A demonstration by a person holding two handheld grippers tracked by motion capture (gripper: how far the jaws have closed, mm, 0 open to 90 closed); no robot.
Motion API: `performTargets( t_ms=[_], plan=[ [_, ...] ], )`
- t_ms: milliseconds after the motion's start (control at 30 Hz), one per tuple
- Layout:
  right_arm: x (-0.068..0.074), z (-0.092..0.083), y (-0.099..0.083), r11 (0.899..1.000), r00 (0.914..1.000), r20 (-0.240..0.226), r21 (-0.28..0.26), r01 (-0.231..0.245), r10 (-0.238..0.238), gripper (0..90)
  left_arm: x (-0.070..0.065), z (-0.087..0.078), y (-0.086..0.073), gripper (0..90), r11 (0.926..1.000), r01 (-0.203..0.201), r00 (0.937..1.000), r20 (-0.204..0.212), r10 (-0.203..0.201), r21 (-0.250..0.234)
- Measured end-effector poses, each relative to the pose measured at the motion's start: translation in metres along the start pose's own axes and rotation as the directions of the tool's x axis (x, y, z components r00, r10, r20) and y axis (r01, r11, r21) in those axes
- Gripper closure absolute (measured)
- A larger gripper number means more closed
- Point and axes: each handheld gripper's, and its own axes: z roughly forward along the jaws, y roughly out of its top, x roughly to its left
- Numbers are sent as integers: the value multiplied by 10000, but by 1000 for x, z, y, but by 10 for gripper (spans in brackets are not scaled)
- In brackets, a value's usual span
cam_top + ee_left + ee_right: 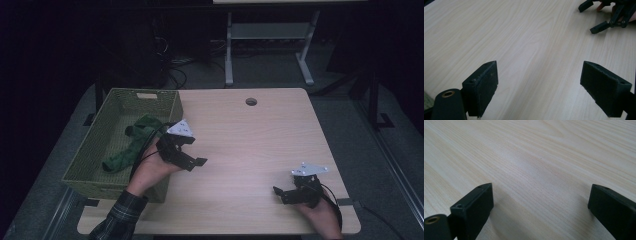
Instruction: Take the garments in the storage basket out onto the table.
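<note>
No brand, label or lettering can be read anywhere on the gear or the furniture. The table (250,145) is pale wood-grain laminate with rounded corners and a round cable hole (251,102) near its far edge at about twelve o'clock; beyond it the room is dim, with a grey floor, the white legs of another desk (229,55) and a tangle of cables (172,65) at about eleven o'clock. A green woven basket (95,150) sits on the table's edge at nine o'clock, and a green cloth (132,145) lies crumpled inside it, toward its right wall. The left gripper (192,160) hovers just beside the basket's right wall, over bare wood, jaws spread wide with nothing between them; a hand in a plaid sleeve (120,215) holds it. The right gripper (282,194) rests low at about four o'clock, well apart from the basket, its jaws likewise wide and empty above the grain.
</note>
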Motion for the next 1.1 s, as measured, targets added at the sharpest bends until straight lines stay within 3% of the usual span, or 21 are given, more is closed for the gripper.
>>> performTargets(
  t_ms=[300,667,733,1100],
  plan=[
    [0,0,0,10000,10000,3,-15,-5,5,61,13,-13,-7,148,9992,319,9993,-208,-324,-244],
    [0,0,0,10000,10000,0,2,0,0,61,29,-30,-21,149,9976,669,9960,-577,-679,-197],
    [0,0,0,10000,10000,0,2,0,0,61,34,-35,-26,198,9971,726,9954,-615,-740,-246],
    [0,0,0,10000,10000,-1,1,1,-1,61,52,-55,-46,271,9944,1040,9876,-1160,-1055,-187]
  ],
)
